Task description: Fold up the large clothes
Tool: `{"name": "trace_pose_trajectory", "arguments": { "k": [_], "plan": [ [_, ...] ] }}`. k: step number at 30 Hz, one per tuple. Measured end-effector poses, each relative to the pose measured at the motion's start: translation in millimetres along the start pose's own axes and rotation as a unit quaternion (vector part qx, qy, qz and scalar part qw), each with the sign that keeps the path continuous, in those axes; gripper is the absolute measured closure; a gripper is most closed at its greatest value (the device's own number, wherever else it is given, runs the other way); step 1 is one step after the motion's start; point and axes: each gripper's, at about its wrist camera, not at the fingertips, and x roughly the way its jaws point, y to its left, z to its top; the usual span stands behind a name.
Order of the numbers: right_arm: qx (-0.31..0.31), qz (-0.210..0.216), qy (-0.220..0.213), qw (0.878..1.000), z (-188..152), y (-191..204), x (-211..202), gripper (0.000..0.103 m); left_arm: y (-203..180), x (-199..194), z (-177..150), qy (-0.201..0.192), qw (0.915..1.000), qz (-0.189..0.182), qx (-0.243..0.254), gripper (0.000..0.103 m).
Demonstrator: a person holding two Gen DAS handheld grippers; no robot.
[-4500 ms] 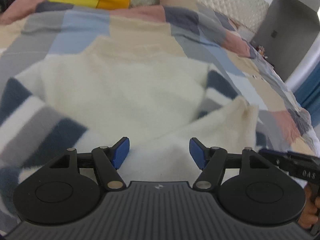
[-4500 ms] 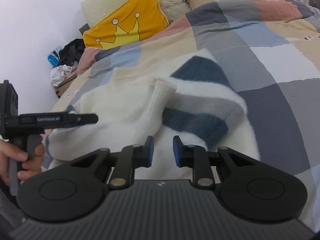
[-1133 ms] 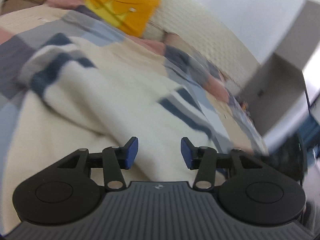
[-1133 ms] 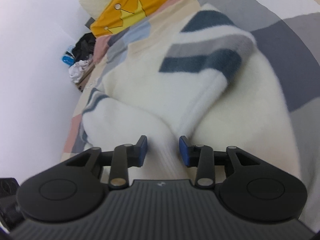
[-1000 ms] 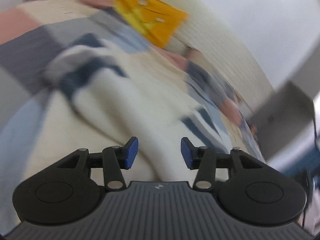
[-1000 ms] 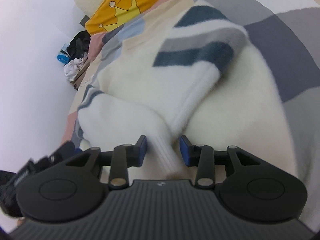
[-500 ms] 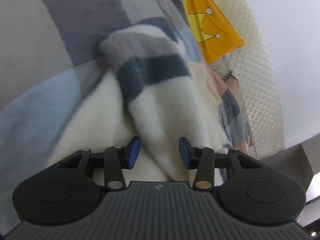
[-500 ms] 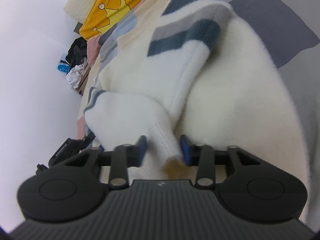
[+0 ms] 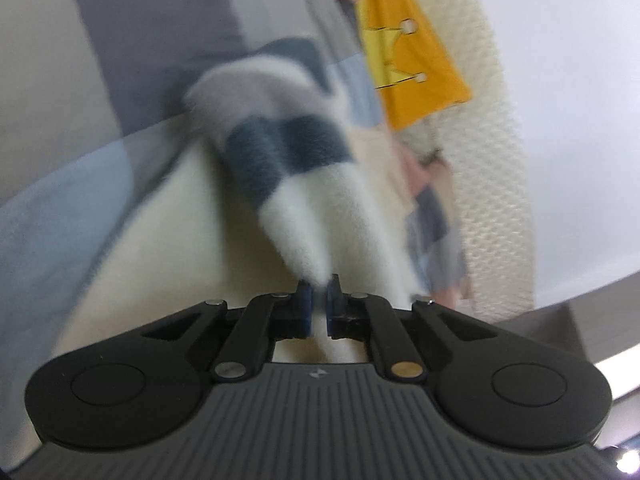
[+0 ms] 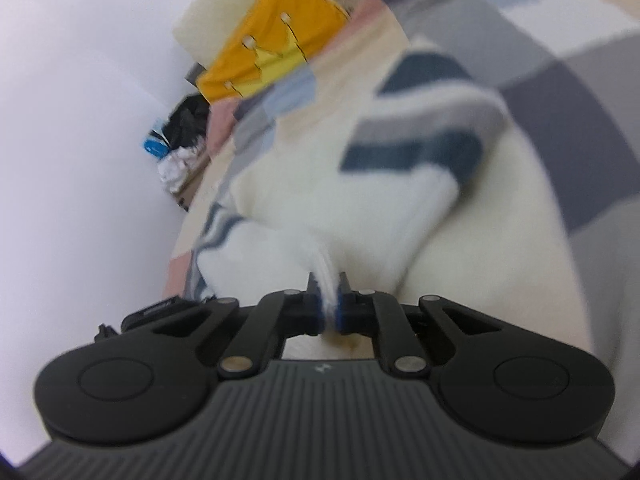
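While both tongs bite cloth, noted as follows. Cream sweater (image 10: 472, 264) with grey and navy stripes, lying across checked bedspread (image 10: 592, 92), yellow crown cushion (image 10: 276, 52) beyond it toward headboard. Right gripper (image 10: 328, 304) clenched on ribbed white cuff or hem edge, fabric pinched between blue pads and drawn into a small peak. Left gripper (image 9: 317, 300) likewise clenched on fluffy white tip of a sleeve (image 9: 296, 184), striped band running away from pads toward cushion. Both frames motion-blurred; exact edge gripped hard to tell.

Key relation: bulk of sweater straight ahead of both tongs, on cushion side. Long axis of left-held sleeve pointing away from pads toward cushion; second striped sleeve (image 10: 416, 148) folded across body, ahead and right of right pads. Both hands at near edge, farthest from cushion, neither clearly nearer. Likely next: carry near edge forward over body toward cushion, both ends level. Risk: thick pile slipping from narrow pinch, fold landing skewed.
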Motion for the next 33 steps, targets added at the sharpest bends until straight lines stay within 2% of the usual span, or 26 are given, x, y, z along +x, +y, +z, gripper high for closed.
{"name": "trace_pose_trajectory", "arguments": {
  "k": [2,6,13,20,26,28,30,32,33],
  "plan": [
    [-0.017,0.000,-0.016,1.000,5,6,-7,0.094,-7,-11,1,-0.002,0.9999,-0.013,0.004,0.096],
    [-0.034,-0.028,-0.022,0.999,7,5,-6,0.094,-7,-23,0,0.003,0.9999,0.004,0.008,0.096],
    [-0.041,-0.112,0.034,0.992,-12,-13,27,0.094,8,-23,-5,0.030,0.9960,0.081,0.022,0.096],
    [-0.038,-0.127,0.057,0.990,-20,-17,38,0.094,-1,-9,-9,0.036,0.9868,0.132,0.086,0.096],
    [-0.038,-0.134,0.059,0.988,-22,-16,41,0.094,-13,-13,-15,0.034,0.9810,0.143,0.127,0.094],
    [-0.028,-0.130,0.059,0.989,-21,-16,38,0.093,-18,-9,-13,0.036,0.9787,0.147,0.139,0.089],
    [-0.019,-0.123,0.057,0.991,-18,-14,35,0.092,-22,-12,-13,0.037,0.9756,0.158,0.148,0.078],
    [-0.019,-0.119,0.056,0.991,-16,-11,31,0.092,-26,-17,-15,0.041,0.9726,0.164,0.159,0.060],
    [-0.020,-0.121,0.058,0.991,-16,-9,30,0.091,-28,-20,-16,0.043,0.9717,0.165,0.163,0.059]
  ]
}}
